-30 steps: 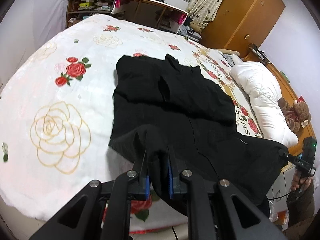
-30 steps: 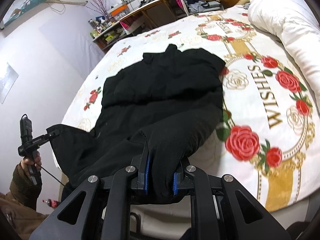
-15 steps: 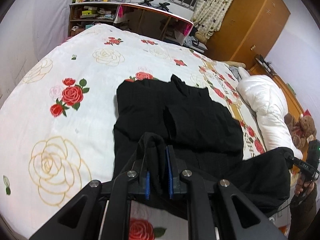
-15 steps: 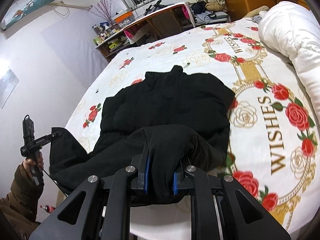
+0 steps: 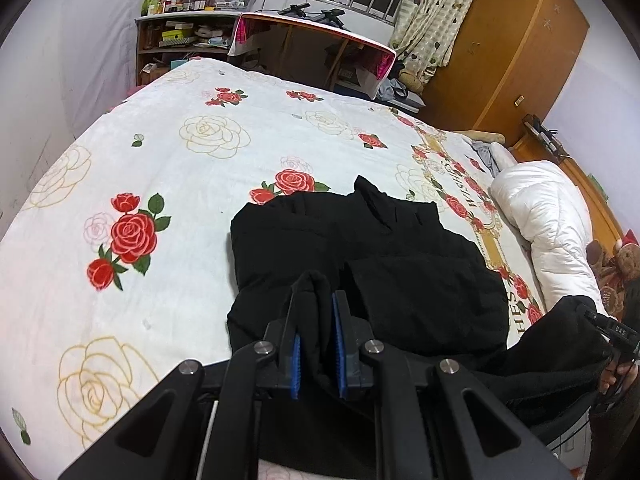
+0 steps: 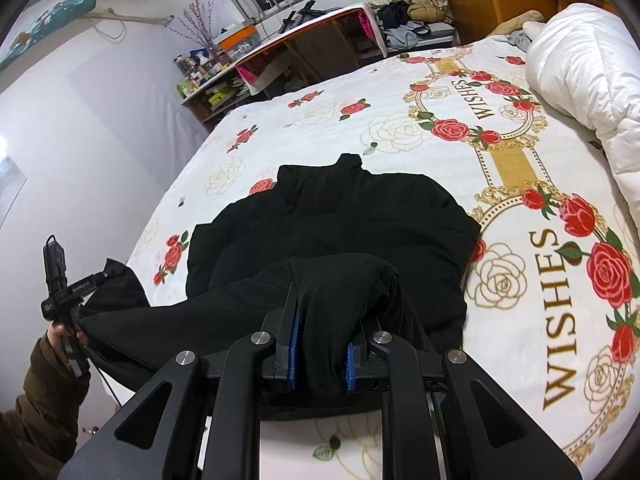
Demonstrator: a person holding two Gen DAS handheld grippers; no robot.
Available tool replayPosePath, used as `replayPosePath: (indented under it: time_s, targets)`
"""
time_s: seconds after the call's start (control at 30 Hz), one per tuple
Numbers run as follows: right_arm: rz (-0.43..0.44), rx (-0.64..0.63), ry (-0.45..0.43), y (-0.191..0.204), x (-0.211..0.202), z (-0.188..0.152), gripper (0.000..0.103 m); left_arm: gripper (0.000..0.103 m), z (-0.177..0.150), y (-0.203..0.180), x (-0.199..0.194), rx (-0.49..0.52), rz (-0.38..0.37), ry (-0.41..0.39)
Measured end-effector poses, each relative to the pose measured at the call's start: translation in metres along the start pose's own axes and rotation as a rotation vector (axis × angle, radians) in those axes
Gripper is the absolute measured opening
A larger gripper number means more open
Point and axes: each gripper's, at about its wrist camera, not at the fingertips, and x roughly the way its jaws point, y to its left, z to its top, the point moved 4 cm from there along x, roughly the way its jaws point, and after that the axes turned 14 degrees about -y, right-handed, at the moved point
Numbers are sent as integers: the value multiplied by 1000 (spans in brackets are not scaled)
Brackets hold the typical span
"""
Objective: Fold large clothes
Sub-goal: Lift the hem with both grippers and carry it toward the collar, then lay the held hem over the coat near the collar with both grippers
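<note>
On the floral bedspread [image 5: 168, 184] — big black padded jacket [image 5: 360, 248], soft and bulky.
My left gripper [image 5: 316, 320] and right gripper [image 6: 320, 320] clamp its hem corners — thick, grips securely.

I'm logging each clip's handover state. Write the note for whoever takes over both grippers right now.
Left gripper: shut on the jacket's lower edge, which is lifted off the bed.
Right gripper: shut on the same edge, further along; the cloth hangs between the two.
Jacket: black, collar end lying flat on the bed, near end held up over it.
Done: the bottom is picked up and raised over the body for a fold toward the collar.
Left: carry the edge up to the collar, lay it down, let go, smooth, and make any further folds.
White duvet lies by the headboard, clear of the jacket.
</note>
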Motion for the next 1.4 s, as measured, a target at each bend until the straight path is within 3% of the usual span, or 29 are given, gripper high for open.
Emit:
replayPosePath:
  time_s: [0.63, 0.97, 1.4]
  targets:
    - [-43, 25, 18, -25, 62, 38, 17, 14, 43, 7, 66, -40, 30, -17]
    - [-49, 128, 30, -51, 94, 56, 17, 14, 68, 12, 105, -57, 42, -44]
    - [-77, 261, 82, -84, 148, 68, 17, 14, 76, 21, 178, -29, 102, 25]
